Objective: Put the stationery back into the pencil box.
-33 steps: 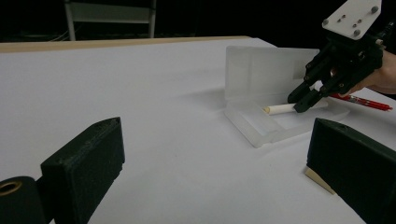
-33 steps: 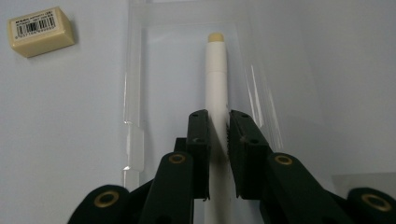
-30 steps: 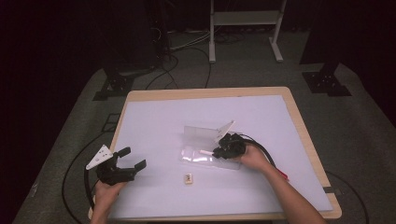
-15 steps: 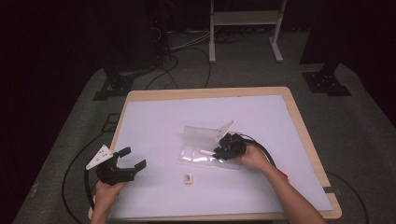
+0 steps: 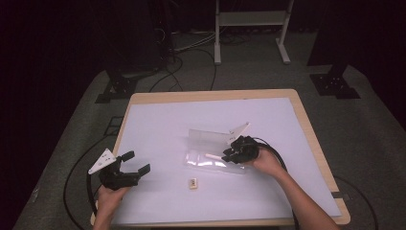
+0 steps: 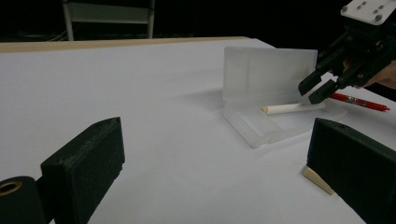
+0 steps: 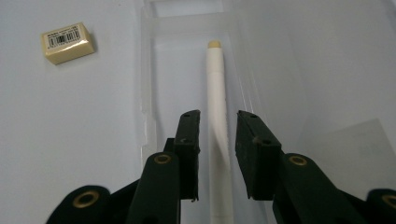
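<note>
From the high view, my right gripper (image 5: 229,154) hangs over the clear case (image 5: 213,158), jaws parted around the white pen (image 5: 213,156) lying in its tray. My left gripper (image 5: 136,164) stands wide open and empty, well to the left; the eraser (image 5: 193,182) lies between the two, nearer me.

In the left gripper view, the case lid stands upright behind the pen (image 6: 292,108), and a red pen (image 6: 357,101) lies beyond my right gripper (image 6: 315,90).

In the right gripper view, my jaws have just been opening; the pen (image 7: 218,93) runs between them, pads clear of it. The eraser (image 7: 67,42), up to their left, carries a barcode label; its print is too small to read.
</note>
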